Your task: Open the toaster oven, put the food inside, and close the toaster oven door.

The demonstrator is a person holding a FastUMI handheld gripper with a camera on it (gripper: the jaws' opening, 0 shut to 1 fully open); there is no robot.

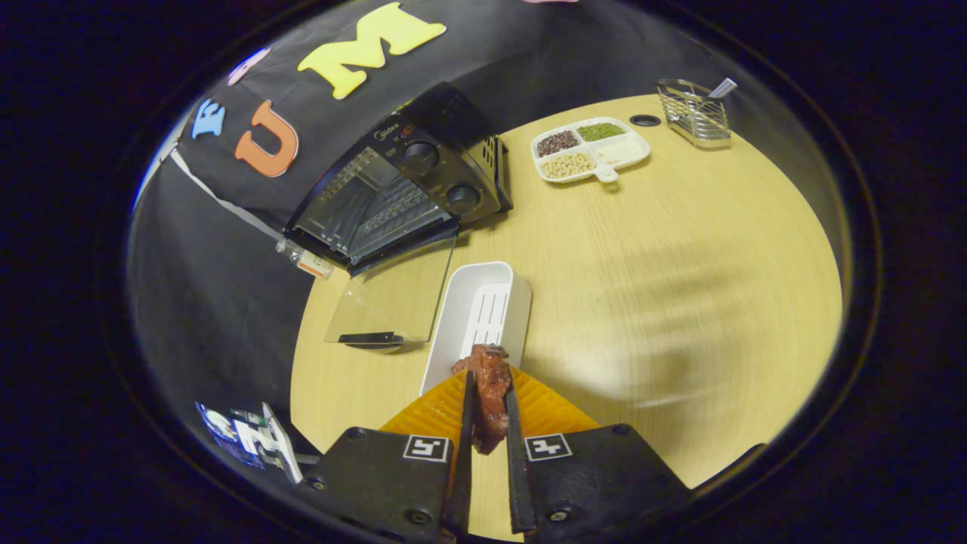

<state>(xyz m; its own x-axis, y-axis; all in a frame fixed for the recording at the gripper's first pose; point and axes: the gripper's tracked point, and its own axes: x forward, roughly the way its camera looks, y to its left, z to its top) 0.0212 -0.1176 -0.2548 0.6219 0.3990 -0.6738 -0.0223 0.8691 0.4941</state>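
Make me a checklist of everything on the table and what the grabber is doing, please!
Surface: round wooden table, mostly bare.
Job's things: toaster oven at the table's far edge, glass door folded down open; brown food lifted above the white tray.
Clutter: divided dish of beans and grains; wire rack beyond it.
Gripper: gripper shut on the food, both fingers pressing it.
Cables: nothing seen.
Surroundings: black cloth wall behind the oven.
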